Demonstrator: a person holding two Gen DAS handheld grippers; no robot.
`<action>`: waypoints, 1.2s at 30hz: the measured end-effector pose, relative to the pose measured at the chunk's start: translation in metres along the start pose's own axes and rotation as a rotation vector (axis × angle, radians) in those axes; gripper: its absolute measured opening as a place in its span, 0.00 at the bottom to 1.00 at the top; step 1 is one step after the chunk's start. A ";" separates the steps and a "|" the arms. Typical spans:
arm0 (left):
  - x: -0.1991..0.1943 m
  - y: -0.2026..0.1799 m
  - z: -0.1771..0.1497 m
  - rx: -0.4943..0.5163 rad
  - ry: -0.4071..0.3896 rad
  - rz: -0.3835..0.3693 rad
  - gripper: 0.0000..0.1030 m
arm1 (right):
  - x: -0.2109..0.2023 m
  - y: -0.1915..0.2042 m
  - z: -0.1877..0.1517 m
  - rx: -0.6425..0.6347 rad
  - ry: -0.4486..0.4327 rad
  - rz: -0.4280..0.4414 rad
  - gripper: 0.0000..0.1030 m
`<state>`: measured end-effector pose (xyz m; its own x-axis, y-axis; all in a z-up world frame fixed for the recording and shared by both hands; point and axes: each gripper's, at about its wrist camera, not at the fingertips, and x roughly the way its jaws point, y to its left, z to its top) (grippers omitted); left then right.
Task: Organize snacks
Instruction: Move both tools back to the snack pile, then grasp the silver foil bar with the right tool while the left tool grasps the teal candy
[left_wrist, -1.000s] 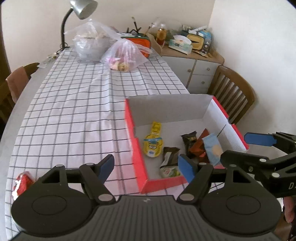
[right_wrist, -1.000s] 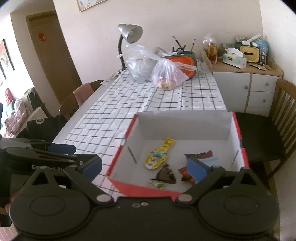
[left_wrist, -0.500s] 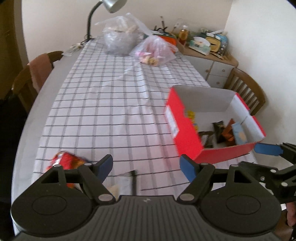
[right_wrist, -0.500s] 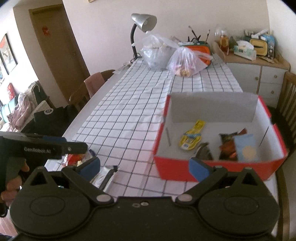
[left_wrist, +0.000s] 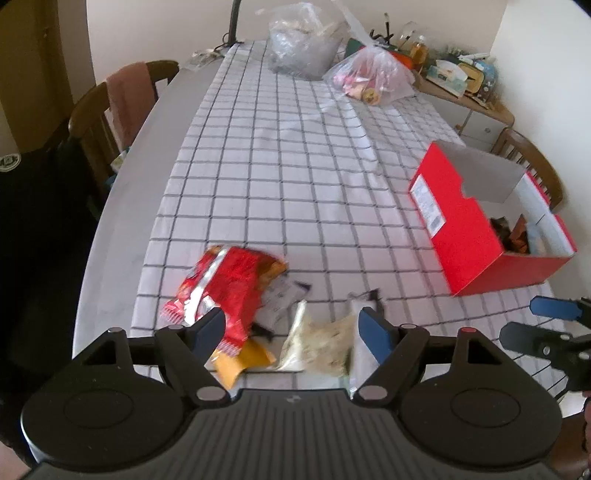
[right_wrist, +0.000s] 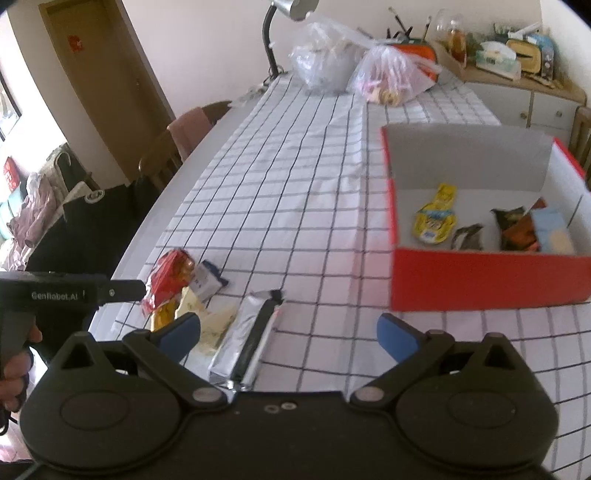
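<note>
A red box with a grey inside holds several snack packets, among them a yellow one. Loose snacks lie near the table's front edge: a red crinkly bag, a pale packet and a silver wrapper. My left gripper is open and empty just above the red bag and pale packet. My right gripper is open and empty over the silver wrapper, left of the box.
A checked cloth covers the table. Two clear plastic bags and a lamp stand at the far end. Wooden chairs flank the table. A cluttered sideboard is at the back right.
Both grippers have swung left and back from over the red box to the loose snacks near the front edge. The jaws stay open.
</note>
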<state>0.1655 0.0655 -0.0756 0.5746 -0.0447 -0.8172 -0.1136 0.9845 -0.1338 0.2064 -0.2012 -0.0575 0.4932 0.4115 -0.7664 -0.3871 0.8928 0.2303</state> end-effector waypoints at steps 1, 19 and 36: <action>0.003 0.003 -0.003 0.005 0.007 0.005 0.77 | 0.005 0.004 -0.001 -0.003 0.009 -0.004 0.99; 0.044 0.042 -0.061 0.115 0.122 0.035 0.77 | 0.088 0.047 -0.023 -0.080 0.175 -0.084 0.94; 0.059 0.027 -0.072 0.272 0.129 0.035 0.54 | 0.131 0.053 -0.019 -0.057 0.199 -0.191 0.84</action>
<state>0.1380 0.0770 -0.1682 0.4647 -0.0141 -0.8854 0.0996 0.9944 0.0364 0.2357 -0.1036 -0.1570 0.4008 0.1871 -0.8969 -0.3476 0.9368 0.0402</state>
